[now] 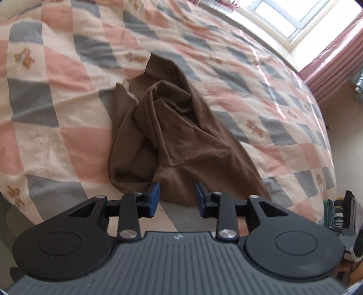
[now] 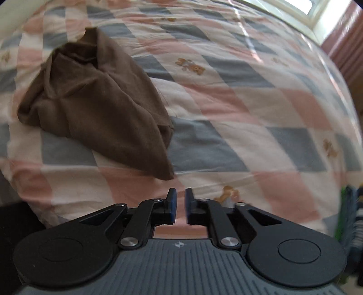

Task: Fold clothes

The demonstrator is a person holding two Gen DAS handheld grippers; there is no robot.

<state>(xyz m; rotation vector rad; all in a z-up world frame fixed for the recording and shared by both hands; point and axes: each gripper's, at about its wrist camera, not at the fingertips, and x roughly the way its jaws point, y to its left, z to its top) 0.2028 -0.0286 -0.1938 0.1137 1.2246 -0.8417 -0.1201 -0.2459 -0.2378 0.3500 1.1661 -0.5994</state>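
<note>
**Now both claws hang by a crumpled brown garment**

Right at the left gripper (image 1: 177, 196), the blue pads (image 1: 153, 197) stand well apart, jaws spread and gripping nothing. They frame the near hem of the brown garment (image 1: 181, 136), which sits just ahead of the tips; whether a pad brushes the cloth, the left wrist view does not settle. Over on the right gripper (image 2: 179, 205), the jaws are nearly closed, a thin gap between the pads (image 2: 172, 205), and nothing is pinched there. It hovers over bare checked bedspread (image 2: 249, 127), just short of the garment's near pointed corner (image 2: 166, 173).

Outward now: the garment lies in a bunched heap on the bedspread, twisted on itself, with loose ridges and a hollow fold near its top. That is no tidy fold. A window (image 1: 283, 15) and pink curtain (image 1: 335, 61) sit beyond the bed, and some striped fabrics (image 1: 338, 213) wait low at the right edge.

My read: this is a grasping stage, with the cloth yet to be laid flat. The next move calls for each claw to find a true edge or corner, single layer if possible, and for the right jaws to open wider before they can bite.
</note>
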